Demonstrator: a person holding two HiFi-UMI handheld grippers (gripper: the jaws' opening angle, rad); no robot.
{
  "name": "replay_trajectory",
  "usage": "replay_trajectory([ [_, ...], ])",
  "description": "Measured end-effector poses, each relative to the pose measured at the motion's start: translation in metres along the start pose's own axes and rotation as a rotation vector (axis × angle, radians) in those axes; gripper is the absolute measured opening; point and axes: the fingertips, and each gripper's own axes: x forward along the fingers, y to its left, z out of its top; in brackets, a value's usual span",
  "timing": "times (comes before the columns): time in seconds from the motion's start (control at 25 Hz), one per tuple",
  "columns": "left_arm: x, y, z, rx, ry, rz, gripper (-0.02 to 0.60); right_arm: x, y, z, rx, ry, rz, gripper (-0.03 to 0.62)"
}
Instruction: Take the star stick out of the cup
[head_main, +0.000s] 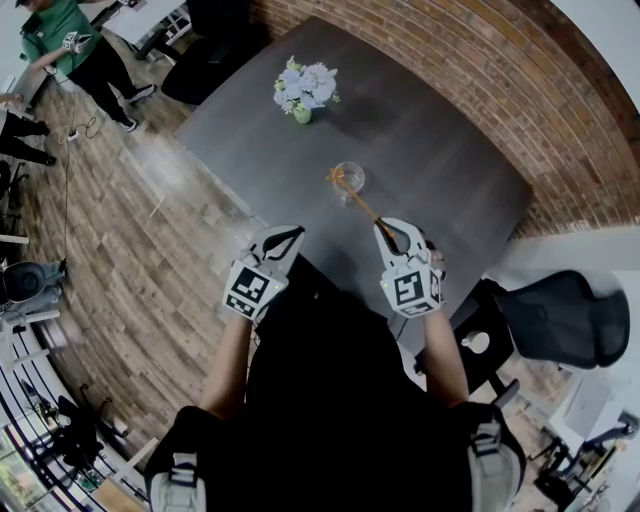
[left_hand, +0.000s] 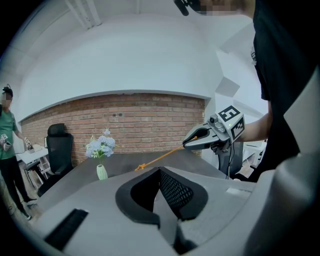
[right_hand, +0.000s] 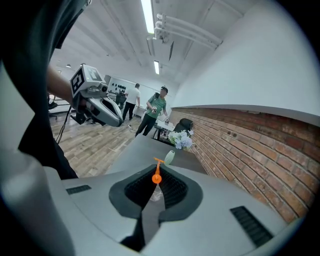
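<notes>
An orange star stick (head_main: 360, 203) slants from my right gripper (head_main: 390, 233) toward a clear glass cup (head_main: 349, 180) on the dark table (head_main: 440, 150). Its star end hangs at the cup's rim; I cannot tell if it is still inside. The right gripper is shut on the stick's near end. In the right gripper view the stick (right_hand: 157, 172) points away from the shut gripper (right_hand: 154, 201), with the cup (right_hand: 156, 193) just beyond. My left gripper (head_main: 282, 238) hovers at the table's near edge, shut and holding nothing. From the left gripper (left_hand: 163, 187) I see the right gripper (left_hand: 192, 142) holding the stick (left_hand: 160, 158).
A small green vase of pale flowers (head_main: 305, 90) stands farther back on the table. A brick wall (head_main: 470, 70) borders the far side. A black office chair (head_main: 565, 320) is at the right. A person in green (head_main: 70, 40) stands on the wooden floor (head_main: 120, 260) at the left.
</notes>
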Motion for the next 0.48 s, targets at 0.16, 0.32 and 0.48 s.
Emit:
replay_trajectory([
  [0.16,-0.0010,-0.0019,-0.0010,-0.003,0.001,-0.002,0.002,-0.0019,0.0006,0.0018,-0.001,-0.002,0.002,0.014],
  [0.32,-0.0014,-0.0013,-0.0007,-0.002,0.000,0.000,0.002,-0.0016,0.0005,0.0012,0.000,-0.003,-0.001,0.014],
  [0.48,-0.0027,-0.0009,-0.0039,-0.005,0.002,-0.002,0.002,-0.0014,0.0022,0.0012,-0.002,0.005,-0.004,0.014],
])
